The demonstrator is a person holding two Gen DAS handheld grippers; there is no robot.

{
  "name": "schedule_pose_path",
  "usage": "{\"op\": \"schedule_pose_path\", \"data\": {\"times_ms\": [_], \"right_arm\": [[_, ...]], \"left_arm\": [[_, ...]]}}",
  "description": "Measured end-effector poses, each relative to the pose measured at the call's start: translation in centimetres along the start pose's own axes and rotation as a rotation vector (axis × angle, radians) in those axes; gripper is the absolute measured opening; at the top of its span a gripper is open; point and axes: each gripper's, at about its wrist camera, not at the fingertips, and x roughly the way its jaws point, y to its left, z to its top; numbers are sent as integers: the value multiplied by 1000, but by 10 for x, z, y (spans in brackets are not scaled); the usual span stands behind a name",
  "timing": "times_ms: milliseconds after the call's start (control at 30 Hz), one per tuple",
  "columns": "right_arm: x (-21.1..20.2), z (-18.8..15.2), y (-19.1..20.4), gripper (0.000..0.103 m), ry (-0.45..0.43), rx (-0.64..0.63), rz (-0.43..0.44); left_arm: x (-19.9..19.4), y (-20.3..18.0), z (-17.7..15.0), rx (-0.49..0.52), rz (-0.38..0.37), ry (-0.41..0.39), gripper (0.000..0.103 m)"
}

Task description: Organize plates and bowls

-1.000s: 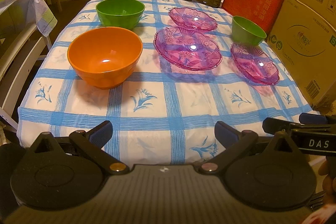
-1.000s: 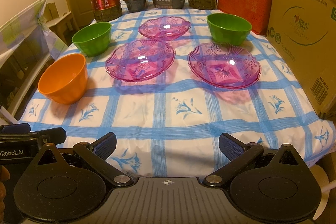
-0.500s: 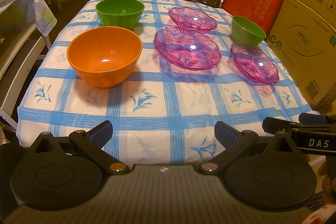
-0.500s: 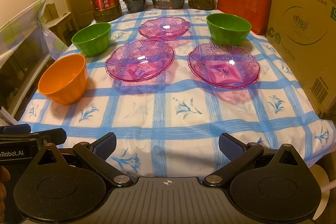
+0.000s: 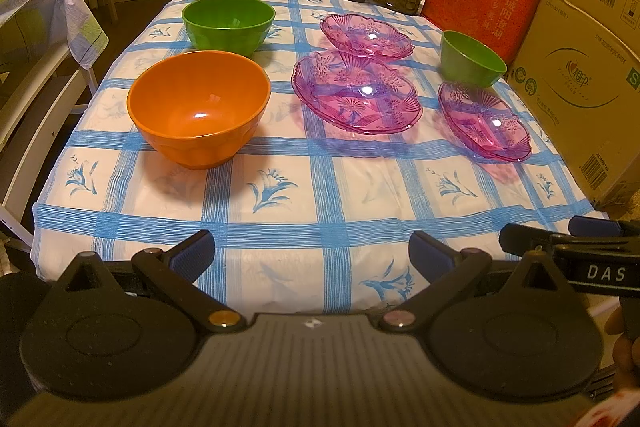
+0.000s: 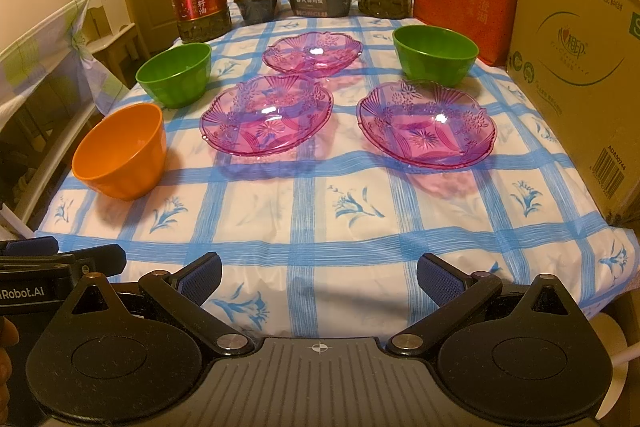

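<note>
Both the left hand-held gripper and the right hand-held gripper gape wide, empty, at the worktop's near edge. The orange bowl and pink plates sit apart; they look light, rigid and slick, best pinched at the rim.

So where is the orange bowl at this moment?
The orange bowl stands on the left side of the table in both views, in front of a green bowl and left of the middle pink plate.

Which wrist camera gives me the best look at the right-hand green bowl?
Right wrist: the right-hand green bowl sits large, its rim and wall unobstructed. In the left wrist view the same bowl looks smaller and sits off to the side.
</note>
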Motion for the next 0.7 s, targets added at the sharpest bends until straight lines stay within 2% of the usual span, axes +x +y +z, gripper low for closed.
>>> {"op": "schedule_pose_path", "data": {"times_ms": [700], "right_arm": [[1, -2, 0, 103, 0, 2, 0]], "left_arm": [[0, 0, 0, -1, -1, 0, 102]]}}
